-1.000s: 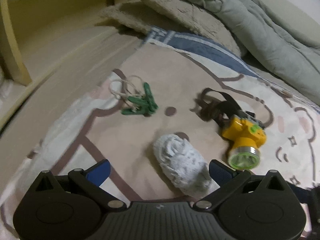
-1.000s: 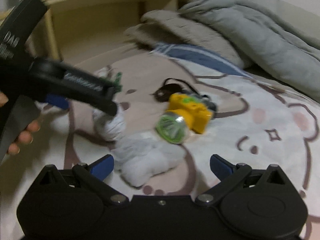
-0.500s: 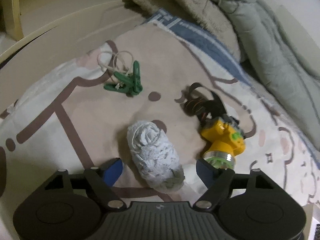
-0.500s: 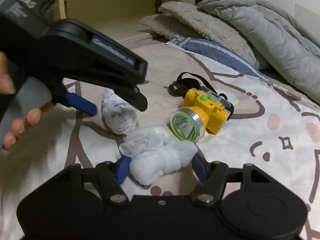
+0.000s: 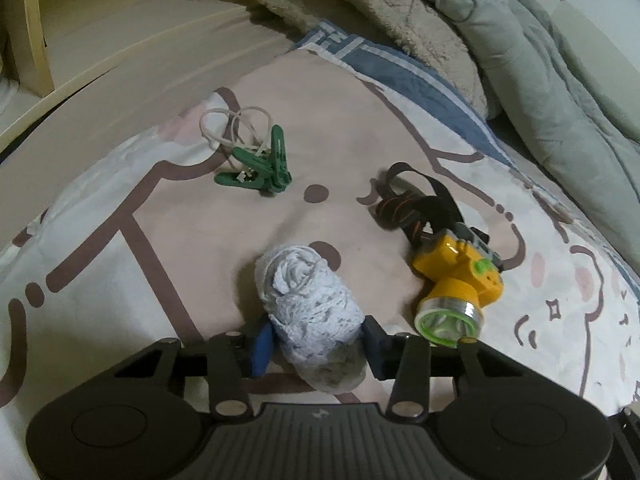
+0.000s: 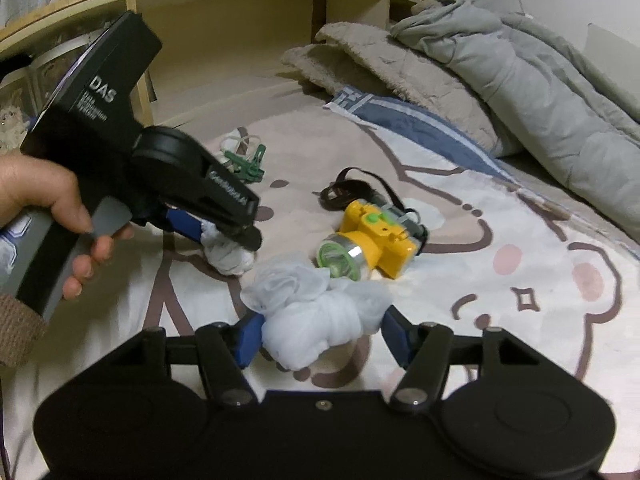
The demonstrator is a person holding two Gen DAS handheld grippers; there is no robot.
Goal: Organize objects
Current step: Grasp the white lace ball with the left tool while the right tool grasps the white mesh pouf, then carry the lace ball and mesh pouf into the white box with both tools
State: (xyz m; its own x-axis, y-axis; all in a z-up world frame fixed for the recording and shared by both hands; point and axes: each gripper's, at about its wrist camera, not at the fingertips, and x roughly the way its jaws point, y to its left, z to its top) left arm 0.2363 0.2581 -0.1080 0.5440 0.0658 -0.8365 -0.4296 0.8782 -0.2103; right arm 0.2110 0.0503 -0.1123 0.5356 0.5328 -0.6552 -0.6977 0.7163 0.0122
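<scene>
Left wrist view: one rolled white sock [image 5: 310, 300] lies on the bedspread [image 5: 168, 264] with its long axis running from the camera toward the headboard shelf [image 5: 36, 52], its spiral end pointing away. The left gripper [image 5: 314, 340] has a blue pad on each side of the roll's near end; the jaws are closing and the pads press on it. One yellow headlamp [image 5: 460, 284] lies just beside the roll, lens toward the camera, strap trailing away. A small cluster of green clothespins [image 5: 260, 166], about three, sits with a pale cord farther up the bedspread, well apart from both. Bare bedspread lies open between the clothespins and the roll; one grey duvet [image 5: 540, 92] and one beige blanket [image 5: 372, 8] crowd the far right edge.

Right wrist view: one loose white cloth bundle [image 6: 316, 312] sits between the right gripper's [image 6: 320, 338] pads, long axis across the jaws, which are closing; the left pad touches it, while contact at the right pad is unclear. A hand [image 6: 48, 208] holds the left tool above the roll.
</scene>
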